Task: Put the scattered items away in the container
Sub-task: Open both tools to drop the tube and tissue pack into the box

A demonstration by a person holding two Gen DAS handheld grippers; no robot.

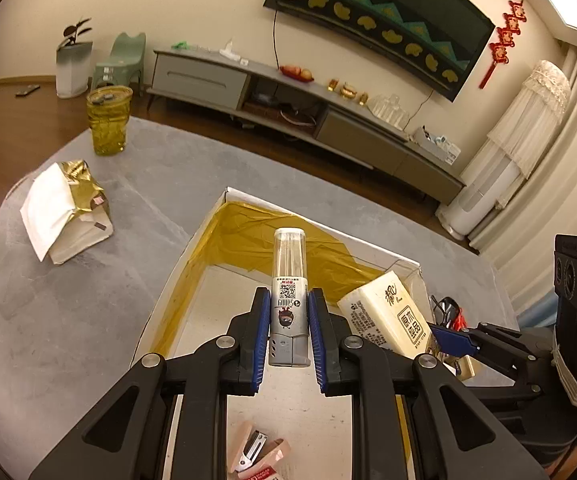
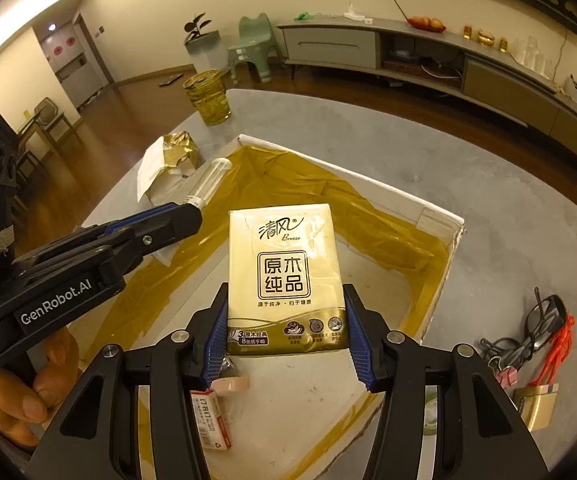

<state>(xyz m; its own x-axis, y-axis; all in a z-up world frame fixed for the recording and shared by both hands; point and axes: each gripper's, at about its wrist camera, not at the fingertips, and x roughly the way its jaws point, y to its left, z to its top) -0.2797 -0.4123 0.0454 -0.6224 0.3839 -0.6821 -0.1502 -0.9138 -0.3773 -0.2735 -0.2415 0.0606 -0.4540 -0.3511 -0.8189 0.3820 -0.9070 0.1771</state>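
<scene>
My left gripper (image 1: 288, 316) is shut on a grey dispenser with a clear cap (image 1: 289, 280), held above the white box lined with gold foil (image 1: 208, 236). My right gripper (image 2: 284, 320) is shut on a yellow tissue pack (image 2: 284, 276), also above the box (image 2: 444, 240). The tissue pack (image 1: 384, 316) appears at the right of the left wrist view, with the right gripper's fingertip (image 1: 454, 338) beside it. A pink stapler (image 1: 254, 450) and a staple box (image 2: 210, 420) lie on the box floor. The left gripper (image 2: 184, 216) and dispenser (image 2: 208, 182) show in the right wrist view.
A torn gold-and-white bag (image 1: 64, 212) lies left of the box on the grey table. A yellow glass (image 1: 108, 120) stands at the far table edge. Glasses, clips and a red-corded padlock (image 2: 536, 344) lie right of the box. A hand (image 2: 12, 392) holds the left gripper.
</scene>
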